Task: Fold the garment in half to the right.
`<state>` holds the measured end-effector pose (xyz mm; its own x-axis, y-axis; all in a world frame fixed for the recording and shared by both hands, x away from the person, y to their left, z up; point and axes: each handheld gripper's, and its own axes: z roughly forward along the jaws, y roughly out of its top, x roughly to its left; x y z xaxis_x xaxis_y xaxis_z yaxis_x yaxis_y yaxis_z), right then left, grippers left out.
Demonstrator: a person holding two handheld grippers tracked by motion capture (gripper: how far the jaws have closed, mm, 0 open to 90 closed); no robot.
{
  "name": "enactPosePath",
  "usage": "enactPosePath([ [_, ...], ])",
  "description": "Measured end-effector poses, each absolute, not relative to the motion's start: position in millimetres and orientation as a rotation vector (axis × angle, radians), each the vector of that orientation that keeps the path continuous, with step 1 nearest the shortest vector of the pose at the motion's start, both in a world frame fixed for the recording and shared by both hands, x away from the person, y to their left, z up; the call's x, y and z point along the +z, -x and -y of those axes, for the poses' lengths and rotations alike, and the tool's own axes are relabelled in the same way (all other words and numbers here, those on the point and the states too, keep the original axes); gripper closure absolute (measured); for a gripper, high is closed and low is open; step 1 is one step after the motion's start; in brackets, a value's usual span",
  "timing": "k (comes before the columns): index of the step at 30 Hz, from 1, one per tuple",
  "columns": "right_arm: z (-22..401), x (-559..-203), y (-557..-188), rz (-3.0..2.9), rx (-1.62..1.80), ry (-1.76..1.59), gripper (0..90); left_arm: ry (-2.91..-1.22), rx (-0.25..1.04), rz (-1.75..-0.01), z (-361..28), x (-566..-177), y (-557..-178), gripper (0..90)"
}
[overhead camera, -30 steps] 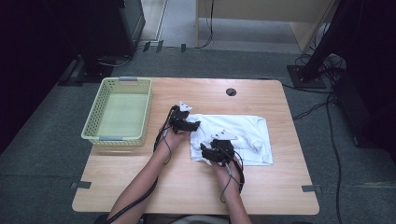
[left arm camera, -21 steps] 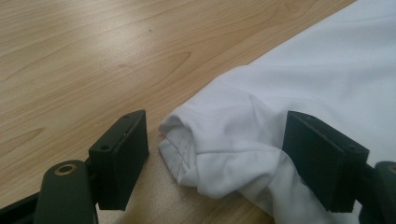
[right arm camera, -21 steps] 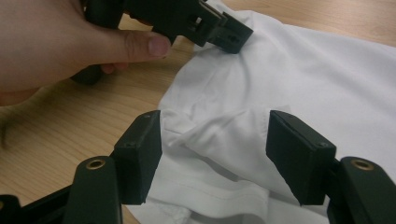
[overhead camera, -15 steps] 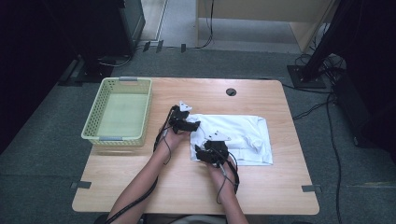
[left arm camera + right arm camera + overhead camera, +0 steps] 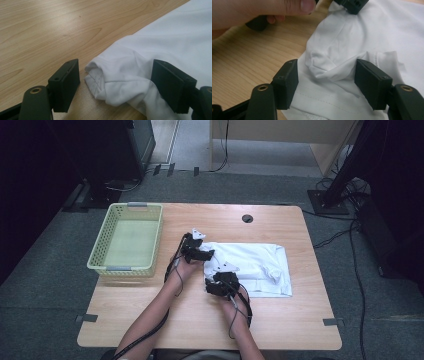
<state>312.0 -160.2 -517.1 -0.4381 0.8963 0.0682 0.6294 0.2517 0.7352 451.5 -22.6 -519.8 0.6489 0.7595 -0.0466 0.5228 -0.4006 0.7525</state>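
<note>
A folded white garment (image 5: 252, 269) lies flat on the wooden worktop (image 5: 280, 320), and both grippers sit at its near-left edge. The left gripper (image 5: 200, 254) rests at the cloth's left corner; in the left gripper view its fingers (image 5: 65, 83) stand apart, with a bunched hemmed fold of the garment (image 5: 117, 80) lying between them. The cloth is clear of the finger on the bare-wood side and reaches up against the other finger, with no squeeze to be seen. The right gripper (image 5: 220, 282) is just beside it, lower along the same edge. Its fingers (image 5: 287, 83) are likewise spread, straddling a raised crease of the cloth (image 5: 325, 66) without pinching it. Beyond those fingers the person's left hand (image 5: 259, 11) shows. A pale green basket (image 5: 127, 240) stands well apart, out past the left gripper.
</note>
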Motion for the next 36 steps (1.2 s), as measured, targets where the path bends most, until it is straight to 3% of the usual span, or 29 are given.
enactPosePath([
  [11, 160.3, -522.6, -310.7, -2.132, 1.002, -1.329, 38.3, -2.093, 0.386, -0.979, 22.3, -519.7, -450.6, 25.8],
  [25, 161.5, -522.2, -311.0, -2.103, 1.005, -1.323, 69.3, -2.073, 0.296, -0.922, 22.8, -519.1, -442.5, 64.3],
  [36, 164.5, -522.1, -310.1, -2.099, 1.005, -1.327, 80.6, -2.044, 0.204, -0.942, 19.9, -519.7, -441.7, 81.0],
])
